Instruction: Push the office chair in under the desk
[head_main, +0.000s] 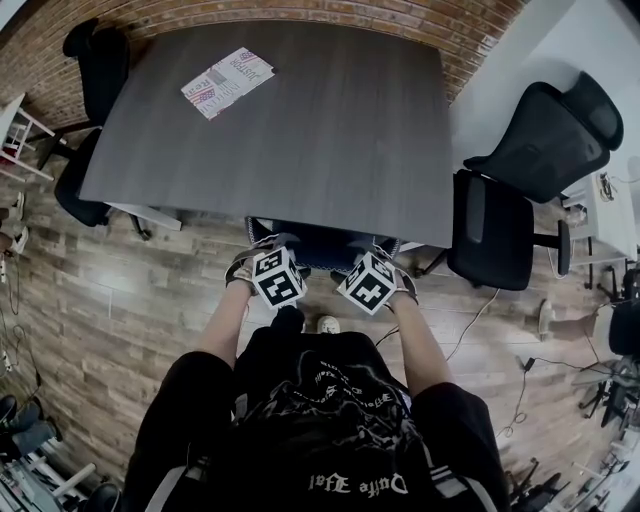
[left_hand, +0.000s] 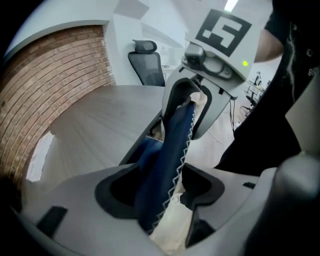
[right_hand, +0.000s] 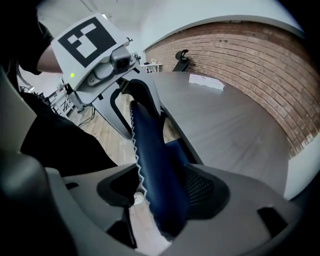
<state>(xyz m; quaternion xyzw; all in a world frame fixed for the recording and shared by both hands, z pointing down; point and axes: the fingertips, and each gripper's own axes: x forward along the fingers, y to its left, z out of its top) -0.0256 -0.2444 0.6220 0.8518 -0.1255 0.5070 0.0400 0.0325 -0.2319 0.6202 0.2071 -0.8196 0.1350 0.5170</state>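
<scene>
The office chair's blue backrest (head_main: 318, 247) shows at the near edge of the dark grey desk (head_main: 300, 130), with the seat hidden beneath the top. My left gripper (head_main: 256, 254) and right gripper (head_main: 388, 256) straddle the backrest's top edge, one near each end. In the left gripper view the blue backrest (left_hand: 170, 150) runs between the open jaws of the left gripper (left_hand: 159, 189), with gaps on both sides. In the right gripper view the backrest (right_hand: 150, 145) passes between the wide jaws of the right gripper (right_hand: 165, 192), with a gap on the left side.
A black mesh chair (head_main: 520, 170) stands to the right of the desk and another black chair (head_main: 90, 80) at its far left corner. A printed paper (head_main: 227, 82) lies on the desk. A brick wall (head_main: 300, 15) runs behind. Cables (head_main: 480, 310) trail over the wooden floor.
</scene>
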